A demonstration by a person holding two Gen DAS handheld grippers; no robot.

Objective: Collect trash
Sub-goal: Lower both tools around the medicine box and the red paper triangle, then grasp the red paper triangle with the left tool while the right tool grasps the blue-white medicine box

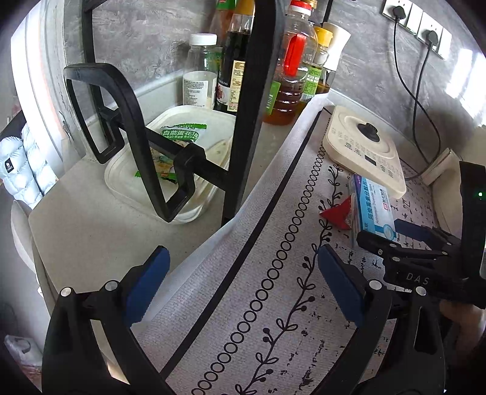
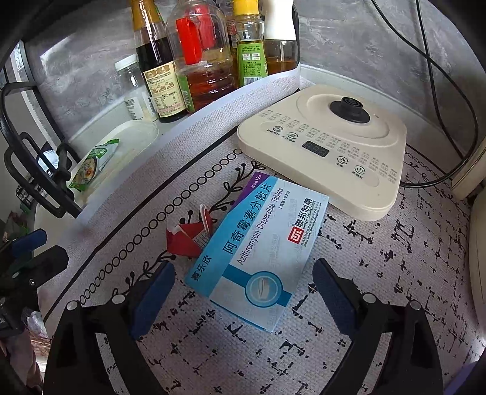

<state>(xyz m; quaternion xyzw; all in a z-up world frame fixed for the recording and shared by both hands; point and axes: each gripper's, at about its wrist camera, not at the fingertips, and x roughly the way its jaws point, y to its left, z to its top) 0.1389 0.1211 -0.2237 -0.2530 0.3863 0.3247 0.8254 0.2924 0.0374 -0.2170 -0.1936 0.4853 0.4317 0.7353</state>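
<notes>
A blue-and-white medicine box [image 2: 258, 252] lies on the patterned mat, with a red crumpled wrapper [image 2: 186, 240] touching its left side. My right gripper [image 2: 243, 291] is open, its jaws on either side of the box's near end, just short of it. The box [image 1: 372, 206] and red wrapper [image 1: 335, 214] also show in the left wrist view, with the right gripper [image 1: 391, 234] at the box. My left gripper [image 1: 243, 273] is open and empty above the mat's left edge. A green soup packet [image 1: 179, 133] lies in a clear plastic container [image 1: 127, 179].
A cream appliance base [image 2: 328, 145] sits behind the box, its cord running right. Sauce and oil bottles [image 2: 200, 57] stand at the back wall. A black metal rack [image 1: 246, 106] stands over the container. Wall sockets [image 1: 419, 24] are at the upper right.
</notes>
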